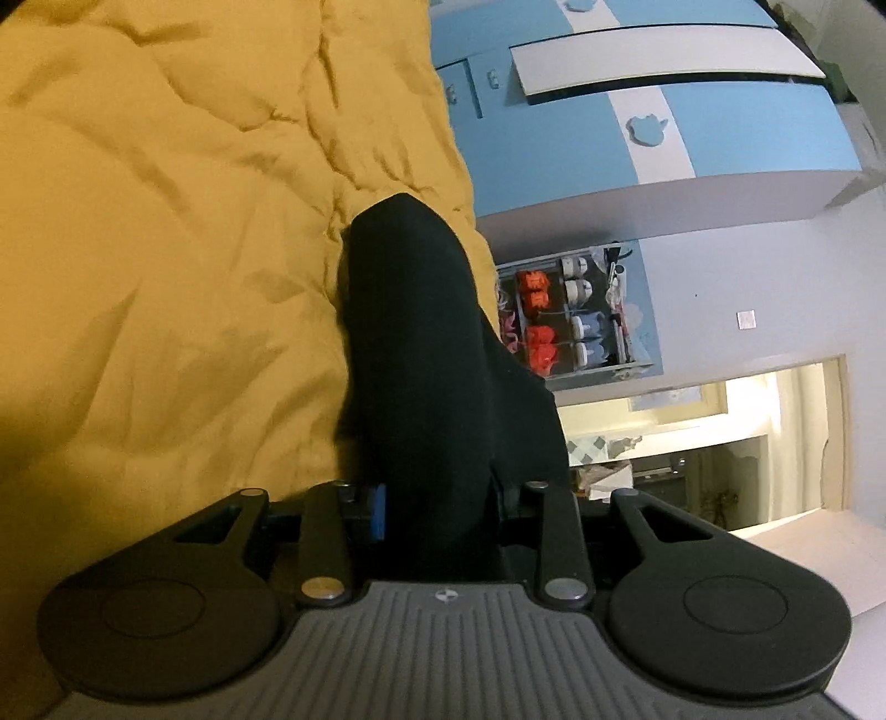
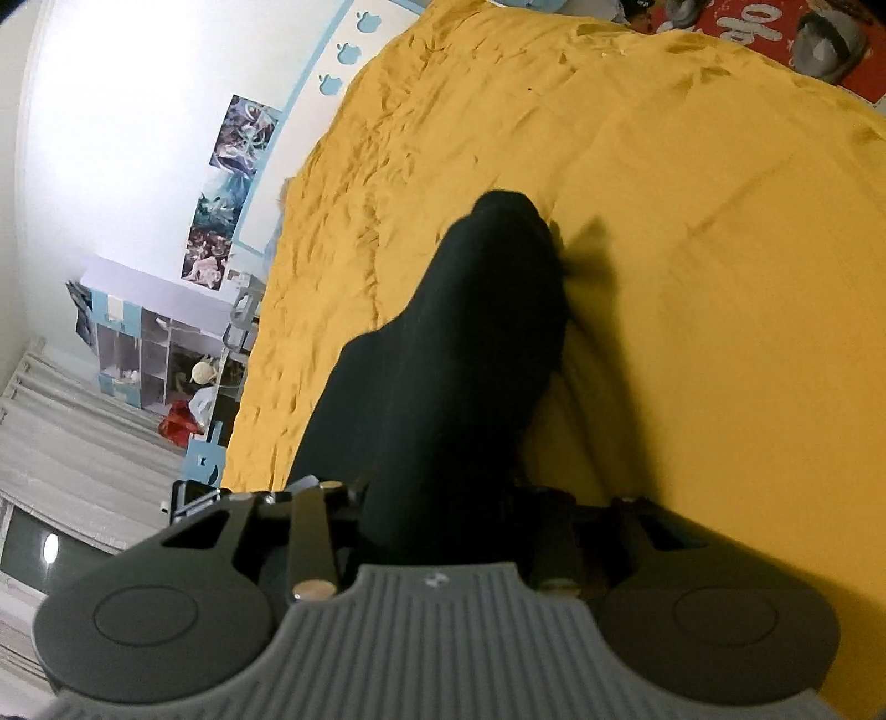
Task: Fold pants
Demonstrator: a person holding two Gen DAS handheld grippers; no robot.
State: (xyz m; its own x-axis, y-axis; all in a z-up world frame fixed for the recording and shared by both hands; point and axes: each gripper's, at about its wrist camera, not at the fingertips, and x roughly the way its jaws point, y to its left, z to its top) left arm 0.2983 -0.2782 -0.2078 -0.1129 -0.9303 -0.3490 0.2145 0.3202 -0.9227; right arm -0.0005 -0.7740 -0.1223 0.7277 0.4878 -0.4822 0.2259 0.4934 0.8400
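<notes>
The black pants (image 1: 421, 387) rise from between the jaws of my left gripper (image 1: 410, 249) and cover both fingers, so no fingertip shows. The cloth is bunched tight in the jaw gap beside a blue pad, and the gripper is shut on it. In the right wrist view the black pants (image 2: 443, 387) likewise drape over my right gripper (image 2: 498, 249) and hide its fingers. Cloth fills the gap there, but I cannot see whether the pads press on it. Both grippers hover low over the yellow bedspread (image 1: 166, 249), (image 2: 692, 277).
A blue and white wardrobe (image 1: 692, 127) and a rack of shoes (image 1: 570, 315) stand past the bed's edge, near a doorway (image 1: 720, 443). The right wrist view shows a red printed item (image 2: 775, 33) at the bed's far end, a shelf unit (image 2: 144, 354) and curtains (image 2: 55, 443).
</notes>
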